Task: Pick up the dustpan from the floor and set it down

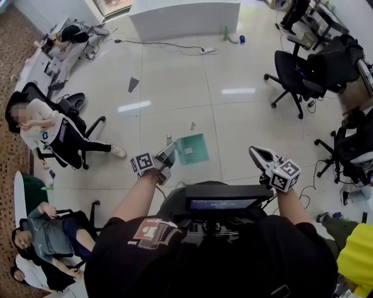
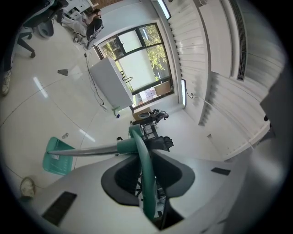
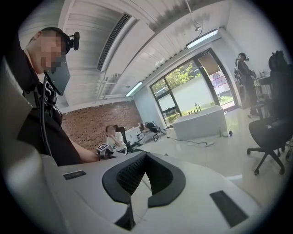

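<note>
The green dustpan point(image 1: 192, 149) has a metal shaft and a green loop handle point(image 2: 137, 145). My left gripper point(image 1: 168, 153) is shut on that handle, and the loop runs between the two black pads in the left gripper view. From there the shaft leads off to the pan point(image 2: 56, 156), which is over the pale tiled floor. I cannot tell whether the pan touches the floor. My right gripper point(image 1: 254, 152) is held out at the right of the head view, apart from the dustpan. Its pads point(image 3: 132, 176) are together with nothing between them.
Black office chairs point(image 1: 297, 75) stand at the right. A white block point(image 1: 183, 17) is at the back, with a cable and power strip point(image 1: 207, 50) before it. People sit along the left point(image 1: 52, 134). A small scrap point(image 1: 192, 126) and a dark piece point(image 1: 133, 84) lie on the tiles.
</note>
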A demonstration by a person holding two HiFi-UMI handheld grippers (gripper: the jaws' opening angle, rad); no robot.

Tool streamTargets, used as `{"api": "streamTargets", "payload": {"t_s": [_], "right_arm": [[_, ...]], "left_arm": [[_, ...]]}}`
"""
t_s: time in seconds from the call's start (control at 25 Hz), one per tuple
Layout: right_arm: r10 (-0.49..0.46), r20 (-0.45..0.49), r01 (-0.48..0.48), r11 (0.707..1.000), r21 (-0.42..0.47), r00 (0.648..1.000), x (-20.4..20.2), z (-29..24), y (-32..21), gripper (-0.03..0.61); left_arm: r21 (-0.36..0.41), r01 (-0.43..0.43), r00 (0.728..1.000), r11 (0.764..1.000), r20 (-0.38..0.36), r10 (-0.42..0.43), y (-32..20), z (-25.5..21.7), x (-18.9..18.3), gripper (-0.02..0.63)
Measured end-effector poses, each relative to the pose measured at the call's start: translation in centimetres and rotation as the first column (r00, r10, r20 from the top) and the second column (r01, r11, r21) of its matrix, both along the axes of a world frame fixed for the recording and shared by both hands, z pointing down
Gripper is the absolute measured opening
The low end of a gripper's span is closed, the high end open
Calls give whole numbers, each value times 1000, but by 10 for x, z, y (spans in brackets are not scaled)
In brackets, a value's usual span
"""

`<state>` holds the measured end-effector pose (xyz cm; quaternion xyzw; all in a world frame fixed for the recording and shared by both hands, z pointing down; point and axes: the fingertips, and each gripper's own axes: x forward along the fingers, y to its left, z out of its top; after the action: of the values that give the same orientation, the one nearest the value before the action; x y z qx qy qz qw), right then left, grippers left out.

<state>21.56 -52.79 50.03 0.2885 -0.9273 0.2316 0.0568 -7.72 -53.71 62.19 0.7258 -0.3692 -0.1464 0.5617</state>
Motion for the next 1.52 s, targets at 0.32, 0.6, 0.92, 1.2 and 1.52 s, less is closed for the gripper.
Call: {"api": "streamTargets", "payload": {"t_s": [0.32, 0.6, 0.92, 1.2, 1.52], "right_arm": [[45, -63, -45, 999, 4, 997, -140, 14, -139, 20], [109, -96, -115, 992, -58, 989, -289, 47, -306, 20], [51, -96, -65, 987, -148, 994, -334, 134, -450, 20], [-5, -107, -18, 977, -211, 994, -308, 211, -538, 20], [-10, -109, -16, 970, -242, 994, -288, 227, -579, 20]], "left_arm": [[-23, -40, 997, 999, -63, 38, -129, 46, -132, 95], [-83, -184, 980, 979, -89, 177, -297, 129, -251, 89], [-160, -210, 978, 964, -47, 206, -431, 262, -289, 89], [-244, -143, 989, 959, 8, 150, -503, 361, -290, 89], [-293, -23, 995, 956, 85, 50, -545, 381, -326, 94]]}}
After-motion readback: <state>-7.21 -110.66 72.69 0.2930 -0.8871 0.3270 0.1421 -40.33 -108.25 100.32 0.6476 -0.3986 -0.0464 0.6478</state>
